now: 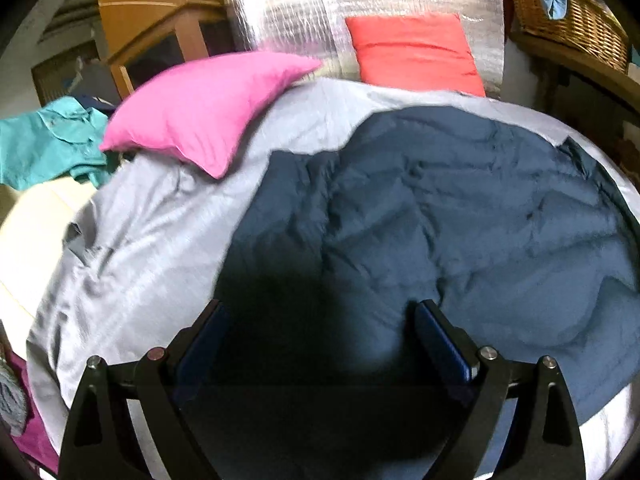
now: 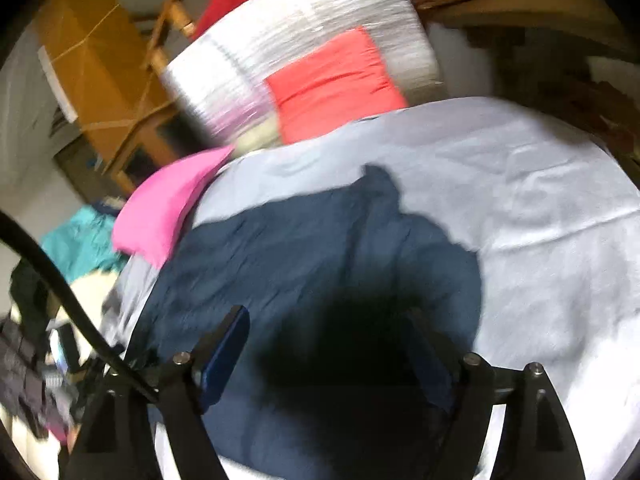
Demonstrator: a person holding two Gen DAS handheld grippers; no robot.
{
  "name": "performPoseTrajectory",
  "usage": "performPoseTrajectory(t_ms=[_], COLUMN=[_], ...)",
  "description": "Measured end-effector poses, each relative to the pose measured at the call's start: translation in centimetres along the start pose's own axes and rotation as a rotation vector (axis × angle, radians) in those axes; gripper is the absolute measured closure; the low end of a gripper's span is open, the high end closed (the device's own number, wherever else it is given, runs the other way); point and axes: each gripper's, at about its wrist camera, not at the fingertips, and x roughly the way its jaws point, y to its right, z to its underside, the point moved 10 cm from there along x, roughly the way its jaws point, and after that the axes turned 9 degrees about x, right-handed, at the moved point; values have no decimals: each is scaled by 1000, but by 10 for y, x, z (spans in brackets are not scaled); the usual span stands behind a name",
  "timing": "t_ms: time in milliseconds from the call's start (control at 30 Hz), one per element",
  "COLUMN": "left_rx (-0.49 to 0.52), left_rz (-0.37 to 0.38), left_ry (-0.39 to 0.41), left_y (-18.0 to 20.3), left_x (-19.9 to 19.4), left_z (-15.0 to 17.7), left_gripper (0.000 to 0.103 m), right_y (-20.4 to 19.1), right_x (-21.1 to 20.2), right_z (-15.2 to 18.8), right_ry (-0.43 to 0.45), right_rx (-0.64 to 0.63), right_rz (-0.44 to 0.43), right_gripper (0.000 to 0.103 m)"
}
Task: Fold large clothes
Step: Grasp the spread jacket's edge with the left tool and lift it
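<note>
Left gripper (image 1: 318, 316): jaws spread wide, nothing between the pads, poised above the navy garment (image 1: 460, 208). Right gripper (image 2: 328, 334): jaws likewise well apart and empty over the same dark cloth, though motion blur hid the right finger's tip. Garment spread rumpled on the pale grey sheet (image 1: 152, 232), below the pink pillow (image 1: 200, 108) and red pillow (image 1: 412, 48). Best done, probably, by lowering both onto the near hem, pinching one layer only, well apart, then lifting evenly.
</note>
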Motion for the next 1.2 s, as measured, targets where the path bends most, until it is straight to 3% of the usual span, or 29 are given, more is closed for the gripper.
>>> performPoseTrajectory(t_ms=[500,633,800,900,1033,1200], left_rx=[-15,-52,-257,-378,-439,-509], left_rz=[-64,-49,125,303,411,569], left_ry=[-15,-31,-68,-139,-209,-318], left_y=[-28,-49,-92,-96,-85,-66], left_x=[16,24,45,67,89,106], left_z=[-9,-13,-13,-8,1,17], left_gripper=[9,9,9,9,9,9], right_y=[53,67,79,90,95,88], right_x=[68,72,62,66,81,99], right_z=[-26,-28,-44,-49,-43,-34], right_ry=[-110,-143,-119,-144,-229,-318], right_rx=[76,134,205,280,353,330], right_rz=[225,206,121,50,-19,-70], right_gripper=[12,10,10,10,10,0])
